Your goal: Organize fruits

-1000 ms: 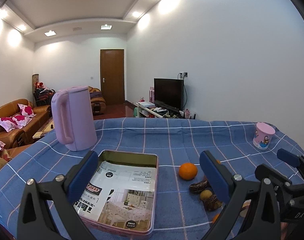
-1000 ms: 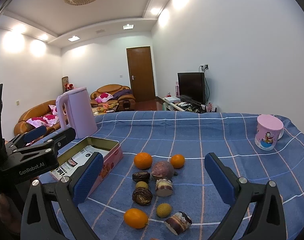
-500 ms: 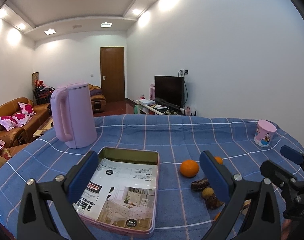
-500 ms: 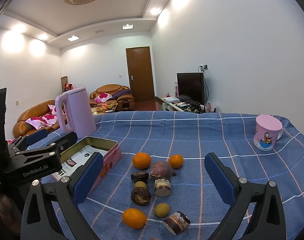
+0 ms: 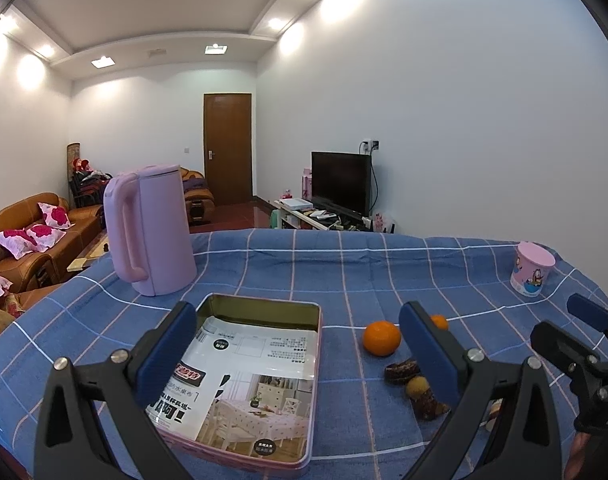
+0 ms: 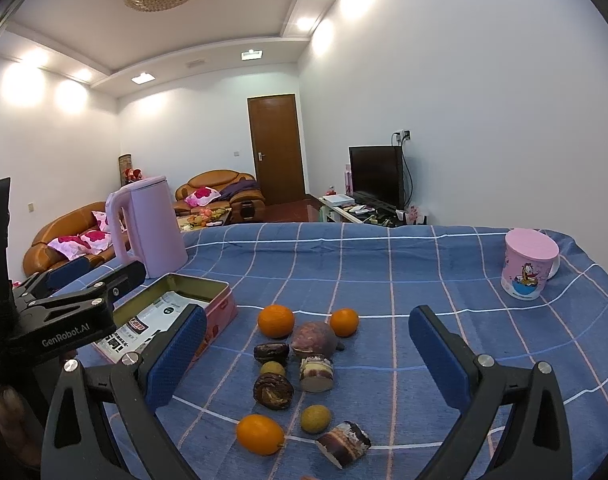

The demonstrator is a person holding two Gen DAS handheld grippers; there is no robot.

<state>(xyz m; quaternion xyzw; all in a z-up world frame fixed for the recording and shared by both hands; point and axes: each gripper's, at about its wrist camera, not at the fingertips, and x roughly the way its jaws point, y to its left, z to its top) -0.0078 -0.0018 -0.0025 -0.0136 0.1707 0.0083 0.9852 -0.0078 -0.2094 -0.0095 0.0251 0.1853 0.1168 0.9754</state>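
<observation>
A pile of fruit lies on the blue checked tablecloth (image 6: pixel 383 264): three oranges (image 6: pixel 276 321), a purple passion fruit (image 6: pixel 313 338), dark dates (image 6: pixel 271 353), small yellow-green fruits (image 6: pixel 315 419) and cut pieces (image 6: pixel 316 373). An open pink tin (image 5: pixel 264 364) lined with a printed sheet stands left of them. My left gripper (image 5: pixel 300 354) is open and empty above the tin. My right gripper (image 6: pixel 309 364) is open and empty above the fruit pile. In the left wrist view one orange (image 5: pixel 381 337) and a date (image 5: pixel 401 370) show.
A lilac kettle (image 5: pixel 152 232) stands at the back left behind the tin. A pink cartoon cup (image 6: pixel 528 268) stands at the far right. Sofas, a door and a TV lie beyond the table's far edge.
The left gripper has risen and drawn back a little, so the tin and kettle sit lower in view. The right gripper has barely moved. Both stay open.
</observation>
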